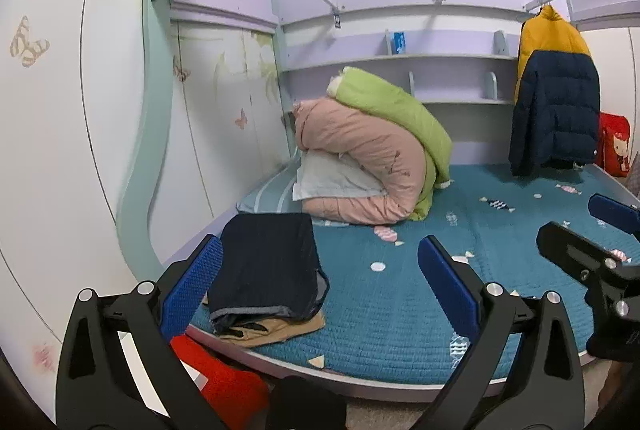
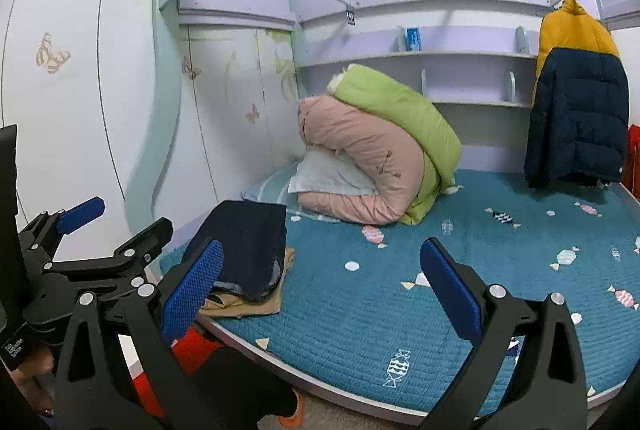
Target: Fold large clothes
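A folded dark navy garment (image 1: 266, 262) lies on a folded tan garment (image 1: 276, 330) at the bed's front left corner; the pile also shows in the right wrist view (image 2: 244, 250). A yellow and navy puffer jacket (image 1: 556, 98) hangs at the back right, seen too in the right wrist view (image 2: 576, 102). My left gripper (image 1: 320, 278) is open and empty, held in front of the bed beside the pile. My right gripper (image 2: 322, 278) is open and empty, over the bed's front edge. Each gripper shows at the side of the other's view.
The bed's teal quilted cover (image 1: 400, 294) has candy prints. Rolled pink and green quilts (image 1: 372, 150) and a pillow lie at the back left. Shelves (image 1: 400, 62) line the back wall. A wardrobe (image 1: 60, 110) stands at left. A red object (image 1: 228, 382) sits below the bed edge.
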`<state>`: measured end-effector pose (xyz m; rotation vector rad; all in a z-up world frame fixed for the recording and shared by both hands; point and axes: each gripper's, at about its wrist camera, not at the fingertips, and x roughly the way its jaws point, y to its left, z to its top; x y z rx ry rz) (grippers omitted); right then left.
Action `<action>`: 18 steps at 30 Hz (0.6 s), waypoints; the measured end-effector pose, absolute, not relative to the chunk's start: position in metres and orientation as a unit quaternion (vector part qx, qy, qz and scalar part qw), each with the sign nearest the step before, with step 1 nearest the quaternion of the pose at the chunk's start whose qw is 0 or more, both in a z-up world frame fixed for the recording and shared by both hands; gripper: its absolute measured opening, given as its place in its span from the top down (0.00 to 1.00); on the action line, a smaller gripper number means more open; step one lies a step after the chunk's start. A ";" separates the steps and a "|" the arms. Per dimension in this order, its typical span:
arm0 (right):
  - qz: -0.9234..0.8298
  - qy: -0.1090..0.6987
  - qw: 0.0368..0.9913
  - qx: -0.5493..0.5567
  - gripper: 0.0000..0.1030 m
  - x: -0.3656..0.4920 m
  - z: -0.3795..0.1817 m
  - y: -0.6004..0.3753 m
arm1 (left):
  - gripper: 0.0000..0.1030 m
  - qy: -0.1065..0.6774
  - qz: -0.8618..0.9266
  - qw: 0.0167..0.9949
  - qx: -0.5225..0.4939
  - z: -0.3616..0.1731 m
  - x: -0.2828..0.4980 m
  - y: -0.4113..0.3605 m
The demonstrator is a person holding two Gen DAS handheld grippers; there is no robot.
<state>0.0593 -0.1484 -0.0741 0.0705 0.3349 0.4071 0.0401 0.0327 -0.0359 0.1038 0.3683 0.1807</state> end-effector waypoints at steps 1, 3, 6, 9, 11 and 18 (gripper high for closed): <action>0.199 0.161 0.966 0.034 0.07 0.056 -0.072 -0.150 | 0.05 0.180 0.087 0.979 0.050 -0.034 0.039 0.032; 0.194 0.148 0.969 0.032 0.07 0.050 -0.066 -0.153 | 0.05 0.171 0.081 0.981 0.046 -0.028 0.036 0.028; 0.191 0.130 0.972 0.032 0.07 0.039 -0.060 -0.158 | 0.05 0.159 0.072 0.984 0.046 -0.022 0.031 0.022; 0.183 0.115 0.976 0.029 0.07 0.031 -0.053 -0.162 | 0.05 0.149 0.064 0.986 0.046 -0.015 0.027 0.017; 0.178 0.107 0.978 0.027 0.07 0.027 -0.050 -0.164 | 0.05 0.141 0.064 0.987 0.045 -0.011 0.021 0.014; 0.171 0.088 0.981 0.022 0.07 0.020 -0.042 -0.168 | 0.05 0.117 0.059 0.991 0.032 -0.002 0.011 0.013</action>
